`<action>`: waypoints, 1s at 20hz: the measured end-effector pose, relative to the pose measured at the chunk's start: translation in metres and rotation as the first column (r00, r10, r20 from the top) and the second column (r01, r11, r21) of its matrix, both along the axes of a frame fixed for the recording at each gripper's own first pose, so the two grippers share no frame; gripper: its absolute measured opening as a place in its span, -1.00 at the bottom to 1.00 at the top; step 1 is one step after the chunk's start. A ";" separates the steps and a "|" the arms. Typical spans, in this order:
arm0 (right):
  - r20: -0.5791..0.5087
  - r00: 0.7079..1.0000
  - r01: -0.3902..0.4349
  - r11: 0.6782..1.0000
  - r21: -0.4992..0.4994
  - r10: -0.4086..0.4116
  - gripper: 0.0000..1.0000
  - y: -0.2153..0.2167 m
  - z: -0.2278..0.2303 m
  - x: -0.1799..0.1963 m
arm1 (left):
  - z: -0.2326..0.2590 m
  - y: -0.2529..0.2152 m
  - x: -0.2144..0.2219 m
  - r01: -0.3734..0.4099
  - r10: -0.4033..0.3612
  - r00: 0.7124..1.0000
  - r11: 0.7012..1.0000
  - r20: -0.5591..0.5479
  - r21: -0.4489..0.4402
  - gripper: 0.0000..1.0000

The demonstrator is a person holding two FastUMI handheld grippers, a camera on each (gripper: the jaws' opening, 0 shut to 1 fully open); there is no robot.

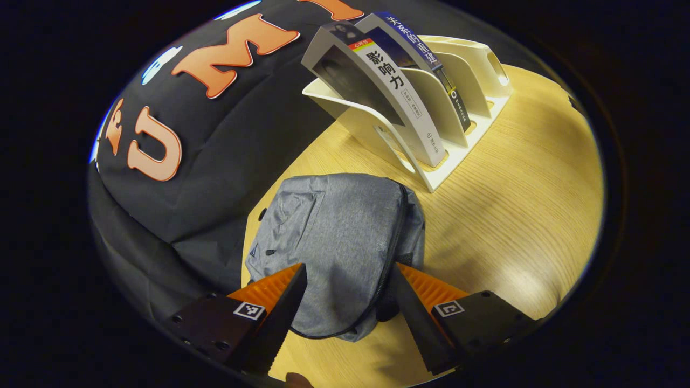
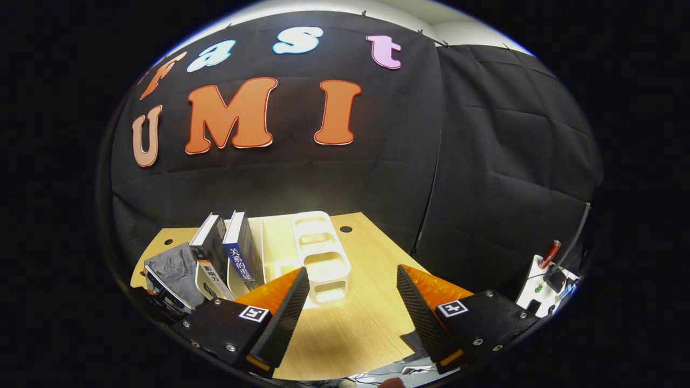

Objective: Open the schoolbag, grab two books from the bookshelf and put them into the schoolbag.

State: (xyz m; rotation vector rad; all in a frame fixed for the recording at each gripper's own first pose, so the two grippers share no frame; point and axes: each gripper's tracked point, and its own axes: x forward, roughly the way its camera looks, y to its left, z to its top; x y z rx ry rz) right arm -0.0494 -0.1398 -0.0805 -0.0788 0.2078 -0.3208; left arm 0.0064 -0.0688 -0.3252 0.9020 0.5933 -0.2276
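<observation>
**Over the bench, both pairs of fingers spread**

Between the left gripper (image 1: pixel 345 302)'s spread fingers lies one grey schoolbag (image 1: pixel 339 242), zipper closed, on the bench (image 1: pixel 517 215). Just beyond it, one white bookshelf (image 1: pixel 458 108) holds two leaning books (image 1: pixel 388 91). Bare wood lies to its right. The right gripper (image 2: pixel 350 302) hovers with fingers apart, holding nothing.

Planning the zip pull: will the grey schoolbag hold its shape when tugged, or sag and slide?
The grey schoolbag looks like soft, slumped fabric, so it will probably fold rather than resist. It looks nearly empty, so likely light, and may slide on the smooth wooden table unless the left gripper pins it.
</observation>
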 end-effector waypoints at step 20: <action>-0.013 0.995 -0.093 0.989 0.112 0.095 0.95 0.050 -0.023 0.030 | -0.003 -0.003 0.007 0.022 -0.036 0.989 0.995 -0.146 -0.097 -0.91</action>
